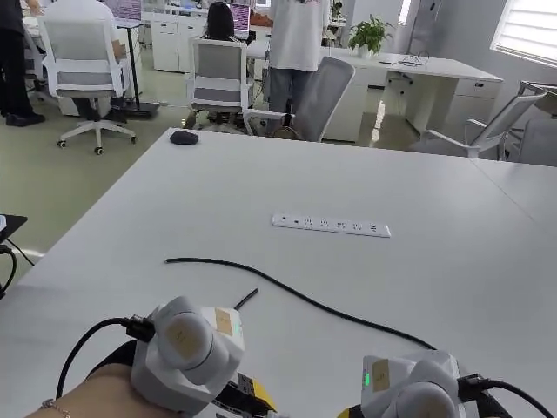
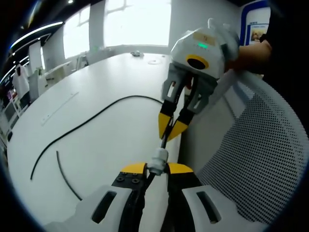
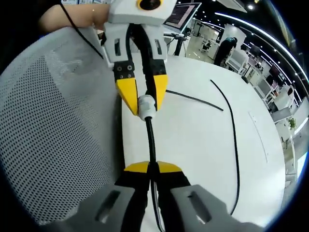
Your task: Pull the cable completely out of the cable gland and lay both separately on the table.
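Two holds: left gripper (image 2: 156,169) clamped on cable gland (image 2: 158,158); right gripper (image 3: 150,167) clamped on cable (image 3: 149,135) just beside it.
Pull: best straight along the gland's axis.

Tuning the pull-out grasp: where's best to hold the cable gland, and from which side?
Grip the cable gland across its round white body, probably coming in along the cable axis from the far end, as the left gripper does. That leaves the exit side free for the right gripper to pull straight.
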A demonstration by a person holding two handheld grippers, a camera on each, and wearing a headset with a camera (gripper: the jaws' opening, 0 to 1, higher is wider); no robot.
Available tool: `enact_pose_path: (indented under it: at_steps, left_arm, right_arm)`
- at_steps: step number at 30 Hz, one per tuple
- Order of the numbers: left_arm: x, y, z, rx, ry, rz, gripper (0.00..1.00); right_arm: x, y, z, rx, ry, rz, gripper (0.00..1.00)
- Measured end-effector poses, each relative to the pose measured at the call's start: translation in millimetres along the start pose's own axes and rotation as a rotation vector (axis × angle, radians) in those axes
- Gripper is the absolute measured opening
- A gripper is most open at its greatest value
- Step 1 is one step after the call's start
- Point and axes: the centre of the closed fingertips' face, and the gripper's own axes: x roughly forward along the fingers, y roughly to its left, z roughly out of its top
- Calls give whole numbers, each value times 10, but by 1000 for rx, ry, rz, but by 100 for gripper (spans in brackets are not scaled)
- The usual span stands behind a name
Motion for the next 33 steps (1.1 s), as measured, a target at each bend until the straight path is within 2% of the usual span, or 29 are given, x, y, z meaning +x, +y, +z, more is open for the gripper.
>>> enact_pose_path:
  at_steps: [3,9,11,13,14,17,19,20,21,24,26,29,30,31,33]
  left_arm:
    - [-3,8,-2,-5,0,4,17]
    - [-7,27,-14,-8,4,10,17]
    - [-6,28,-16,-9,5,11,17]
    - [-7,30,-16,-9,4,11,17]
    - [-7,29,-15,-10,3,11,17]
    - [-9,52,-15,-6,3,22,17]
    - [-10,60,-18,-7,4,25,17]
    - [-12,62,-21,-8,6,26,17]
    - [-12,63,-22,-9,6,27,17]
    - [-2,47,-21,-6,8,22,17]
    - [4,35,-22,-2,11,19,17]
    - [3,26,-8,-1,6,14,17]
    - [3,19,5,0,1,11,17]
    - [5,12,16,2,-2,10,17]
    - [17,-22,41,9,-10,-1,17]
  right_arm:
    - [1,-39,-71,15,25,-13,3]
    - [-25,-157,-351,89,141,-67,3]
    - [-64,-223,-528,134,217,-106,4]
    - [-109,-275,-709,116,302,-128,4]
    - [-123,-282,-751,126,317,-135,4]
    - [-129,-293,-747,155,295,-135,5]
    - [-123,-277,-740,145,296,-130,6]
    - [-108,-265,-738,135,296,-125,9]
    - [-97,-256,-728,134,292,-120,16]
    - [-41,-173,-599,208,215,-72,30]
    - [-25,-141,-511,227,168,-46,32]
    - [-1,-85,-265,198,59,-6,39]
    - [1,-74,-230,194,45,-1,41]
    - [8,-45,-119,170,1,15,40]
    - [5,-1,18,132,-41,30,38]
